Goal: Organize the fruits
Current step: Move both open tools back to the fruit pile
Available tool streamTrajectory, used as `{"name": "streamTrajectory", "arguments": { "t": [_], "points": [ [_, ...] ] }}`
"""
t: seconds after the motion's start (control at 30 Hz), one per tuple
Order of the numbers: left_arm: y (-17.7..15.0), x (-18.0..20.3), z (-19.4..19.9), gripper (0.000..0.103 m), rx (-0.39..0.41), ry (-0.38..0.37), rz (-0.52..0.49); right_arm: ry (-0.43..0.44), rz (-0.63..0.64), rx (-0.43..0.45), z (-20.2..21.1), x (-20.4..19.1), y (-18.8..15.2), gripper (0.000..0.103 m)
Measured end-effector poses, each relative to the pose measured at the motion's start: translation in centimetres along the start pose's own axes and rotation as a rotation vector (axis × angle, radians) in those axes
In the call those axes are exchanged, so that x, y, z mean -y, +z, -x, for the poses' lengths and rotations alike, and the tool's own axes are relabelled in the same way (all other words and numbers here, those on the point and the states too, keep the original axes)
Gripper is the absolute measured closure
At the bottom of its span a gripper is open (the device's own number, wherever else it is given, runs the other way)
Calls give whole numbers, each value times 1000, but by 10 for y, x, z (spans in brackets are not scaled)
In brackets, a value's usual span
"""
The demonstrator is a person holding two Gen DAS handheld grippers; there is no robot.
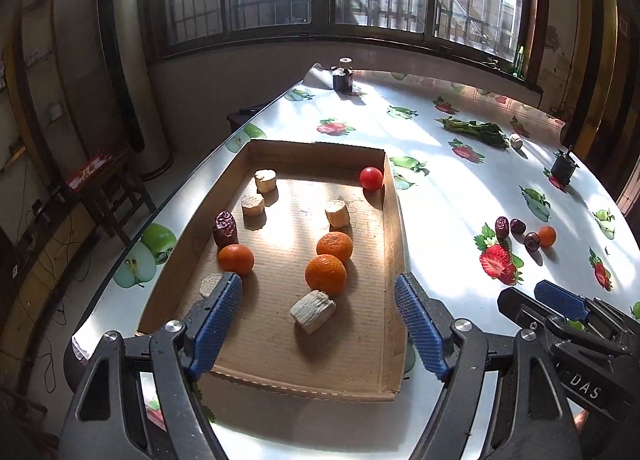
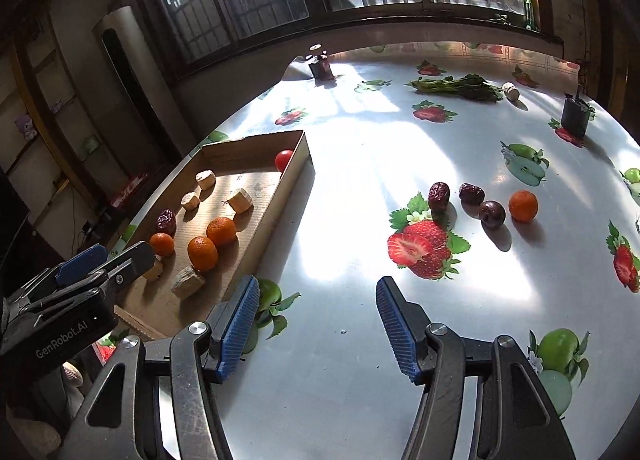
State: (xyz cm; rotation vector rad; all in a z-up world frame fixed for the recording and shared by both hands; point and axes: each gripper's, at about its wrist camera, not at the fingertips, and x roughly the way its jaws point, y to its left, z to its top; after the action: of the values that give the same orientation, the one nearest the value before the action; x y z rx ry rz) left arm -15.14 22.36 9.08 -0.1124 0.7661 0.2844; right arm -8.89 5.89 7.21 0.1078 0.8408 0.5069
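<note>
A cardboard tray (image 1: 394, 244) lies on the fruit-print table and holds three mandarins (image 1: 325, 274), a red tomato (image 1: 371, 178), a red date (image 1: 225, 228) and several pale chunks (image 1: 313, 310). My left gripper (image 1: 318, 296) hangs open above the tray's near end, gripping nothing. To the right on the table lie two dates (image 2: 439, 195), a dark plum (image 2: 492, 213) and a small mandarin (image 2: 523, 205). My right gripper (image 2: 316, 288) is open over bare table, short of that group and right of the tray (image 2: 288, 183).
Leafy greens (image 1: 476, 129) and a pale stub (image 1: 516, 139) lie at the far side. Two dark containers (image 1: 342, 77) (image 1: 562, 169) stand at the back and far right. The table edge (image 1: 192, 183) runs just left of the tray, with a drop to the floor.
</note>
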Motion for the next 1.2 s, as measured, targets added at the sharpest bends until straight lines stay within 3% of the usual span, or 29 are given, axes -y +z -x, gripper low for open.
{"name": "streamTrajectory", "arguments": {
  "t": [0.9, 1.1, 1.2],
  "points": [
    [0, 32, -7, 25, -27, -24, -62, -6, -83, 31, 16, 43, 6, 38],
    [3, 36, -15, 25, -46, -53, -55, -82, -134, 84, 44, 86, 21, 33],
    [3, 45, -22, 25, -64, -78, -62, -179, -124, 100, 57, 113, 30, 29]
  ]
}}
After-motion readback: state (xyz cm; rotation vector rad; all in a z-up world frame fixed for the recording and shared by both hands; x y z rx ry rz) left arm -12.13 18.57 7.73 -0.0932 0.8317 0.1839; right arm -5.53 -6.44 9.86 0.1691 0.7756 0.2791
